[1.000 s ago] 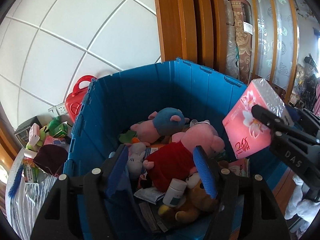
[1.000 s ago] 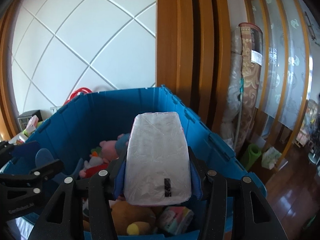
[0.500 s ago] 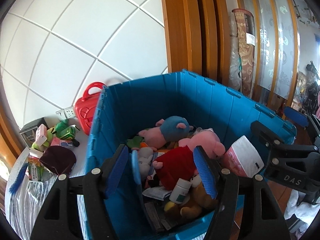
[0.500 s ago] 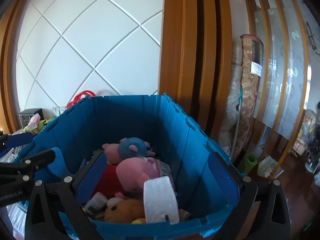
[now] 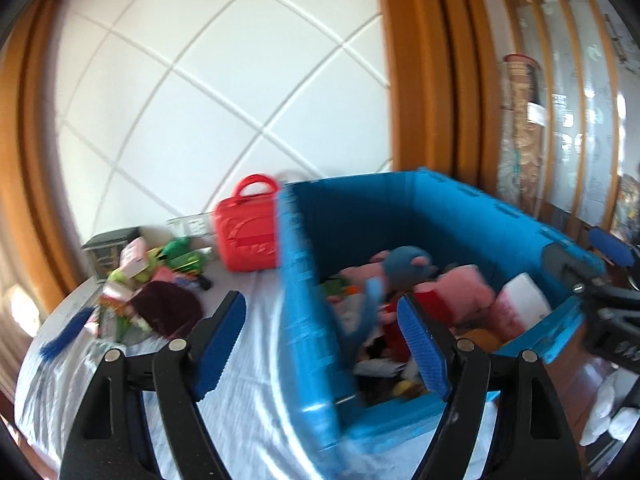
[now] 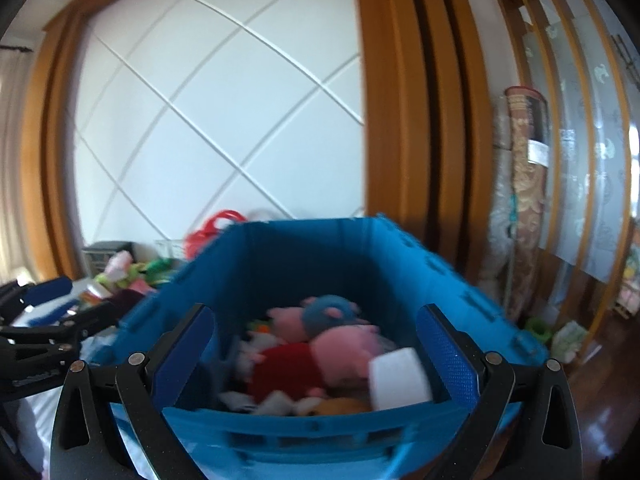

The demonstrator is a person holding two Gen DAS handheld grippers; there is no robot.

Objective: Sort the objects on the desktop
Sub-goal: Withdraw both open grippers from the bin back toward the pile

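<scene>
A blue bin (image 5: 440, 216) (image 6: 320, 432) stands on the white-clothed table (image 5: 256, 380), holding plush toys such as a pink pig in a red dress (image 6: 340, 348). The pink-and-white tissue pack (image 5: 520, 304) (image 6: 398, 376) lies inside by the bin's near right corner. My right gripper (image 6: 315, 311) hangs wide open and empty in front of the bin's near wall. My left gripper (image 5: 320, 298) is over the bin's left wall, its jaws opening with nothing gripped. To the bin's left lie a red toy case (image 5: 246, 236), a maroon hat (image 5: 166, 312) and a pile of small toys (image 5: 136, 264).
A blue tassel (image 5: 66, 336) lies near the table's left edge. A grey drawer box (image 5: 106, 244) stands at the back left by the wall. A wooden frame and a rolled carpet (image 5: 520, 120) rise behind the bin. Wood floor lies to the right.
The right gripper opened and the tissue pack dropped into the bin. Both grippers drew back from the bin. The left view swung left toward the table and its jaws widened.
</scene>
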